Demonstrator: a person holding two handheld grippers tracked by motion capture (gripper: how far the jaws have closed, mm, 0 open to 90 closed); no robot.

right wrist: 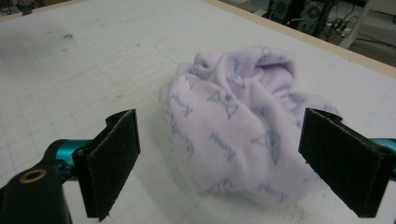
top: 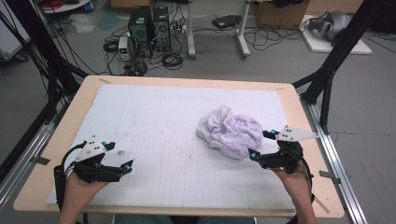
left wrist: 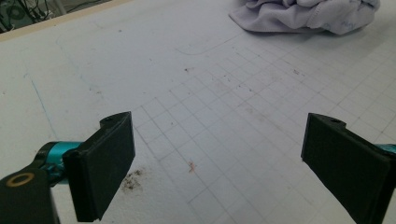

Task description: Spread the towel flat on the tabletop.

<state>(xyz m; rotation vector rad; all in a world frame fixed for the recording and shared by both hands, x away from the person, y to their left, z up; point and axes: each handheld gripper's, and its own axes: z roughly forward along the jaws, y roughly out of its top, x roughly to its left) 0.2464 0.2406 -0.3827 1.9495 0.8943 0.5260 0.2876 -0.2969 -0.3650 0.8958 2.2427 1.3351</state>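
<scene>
A crumpled lilac fleece cloth (top: 229, 131) lies right of centre in the high view, on the white gridded surface (top: 154, 135). The right hand-held gripper (top: 260, 145) sits just beside its lower right edge — jaws spread wide, gripping nothing. The left hand-held gripper (top: 119, 156), at lower left and well apart from the cloth, is likewise released — empty.
</scene>
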